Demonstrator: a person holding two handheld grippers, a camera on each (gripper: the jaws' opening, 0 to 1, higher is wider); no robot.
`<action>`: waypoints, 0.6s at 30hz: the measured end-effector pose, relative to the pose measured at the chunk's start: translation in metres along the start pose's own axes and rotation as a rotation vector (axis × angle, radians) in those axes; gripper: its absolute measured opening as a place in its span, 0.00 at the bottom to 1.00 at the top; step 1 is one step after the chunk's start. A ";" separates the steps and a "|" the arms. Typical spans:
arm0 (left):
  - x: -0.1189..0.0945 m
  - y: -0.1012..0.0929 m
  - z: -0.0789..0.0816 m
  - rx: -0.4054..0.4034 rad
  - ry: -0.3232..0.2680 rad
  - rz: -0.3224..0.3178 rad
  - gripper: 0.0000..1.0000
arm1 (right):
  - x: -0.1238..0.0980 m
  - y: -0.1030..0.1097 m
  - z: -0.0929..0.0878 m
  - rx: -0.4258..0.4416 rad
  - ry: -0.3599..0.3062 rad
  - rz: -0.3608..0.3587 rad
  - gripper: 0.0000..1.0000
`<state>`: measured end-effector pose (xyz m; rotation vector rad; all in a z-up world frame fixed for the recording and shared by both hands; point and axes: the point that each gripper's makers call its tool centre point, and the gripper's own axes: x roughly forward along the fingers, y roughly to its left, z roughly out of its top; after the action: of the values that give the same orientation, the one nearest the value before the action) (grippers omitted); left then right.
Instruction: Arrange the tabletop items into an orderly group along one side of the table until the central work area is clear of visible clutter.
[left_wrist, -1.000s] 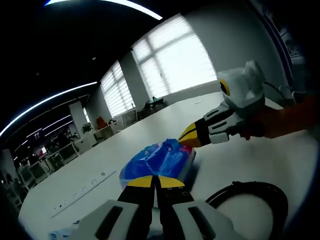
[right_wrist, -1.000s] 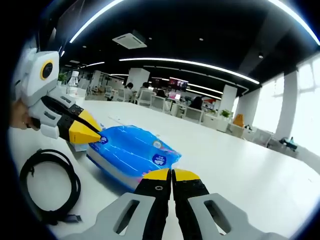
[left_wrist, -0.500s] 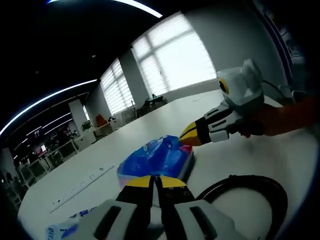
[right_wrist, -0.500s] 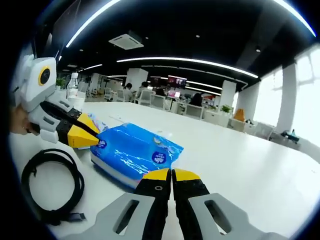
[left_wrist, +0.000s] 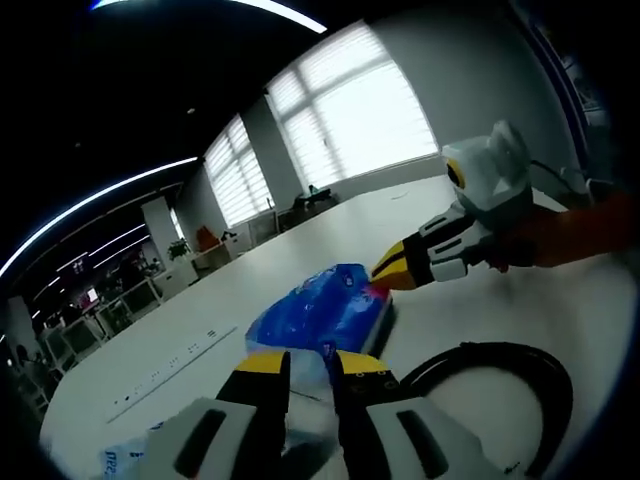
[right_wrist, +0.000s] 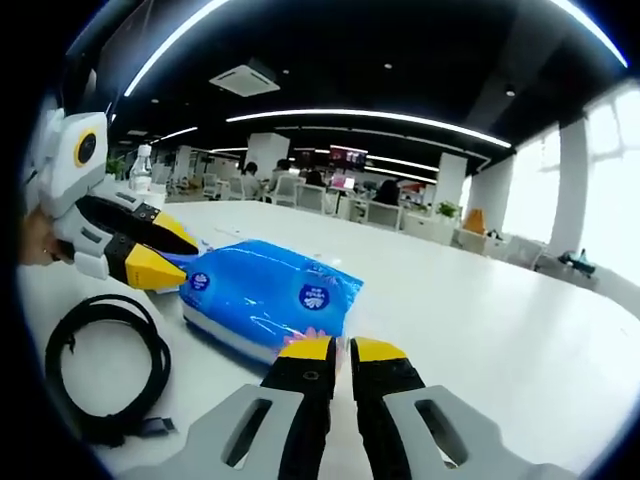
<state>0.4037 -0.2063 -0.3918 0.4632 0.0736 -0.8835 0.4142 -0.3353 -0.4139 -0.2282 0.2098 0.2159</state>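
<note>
In the left gripper view the left hand-held gripper (left_wrist: 309, 362) has parted its jaws a little from the shut stance of a second ago, and the clear wrapper end of the blue pack (left_wrist: 325, 312) now lies between them. Whether they pinch it I cannot tell. In the right gripper view the right hand-held gripper (right_wrist: 331, 348) has likewise opened to a narrow gap at the pack's (right_wrist: 268, 295) opposite end, with a bit of pink and wrapper at its tips. My reading is that both grippers are about to take the pack by its ends and carry it to the side.

The pack lies flat on the white surface (right_wrist: 520, 330), a little closer to each camera than it was. A coiled black cable (right_wrist: 105, 365) lies just beside it on the left gripper's side; it could snag a low sweep.

Beyond the pack the surface runs bare toward the windows (left_wrist: 350, 120) in the left gripper view, so there is free room there. In the right gripper view its far edge meets office desks, and a bottle (right_wrist: 141, 166) stands well apart behind the left gripper.
</note>
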 end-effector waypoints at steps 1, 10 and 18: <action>-0.001 0.000 -0.001 -0.003 0.000 -0.003 0.15 | -0.001 0.000 0.001 -0.005 -0.001 0.000 0.04; -0.013 0.006 -0.009 0.031 0.014 0.007 0.15 | -0.013 0.000 0.006 -0.035 -0.004 -0.012 0.05; -0.030 0.021 -0.020 0.014 0.033 0.040 0.15 | -0.018 0.001 0.028 0.026 -0.060 -0.007 0.05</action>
<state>0.4031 -0.1648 -0.3943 0.4909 0.0886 -0.8374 0.4018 -0.3305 -0.3834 -0.1958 0.1519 0.2131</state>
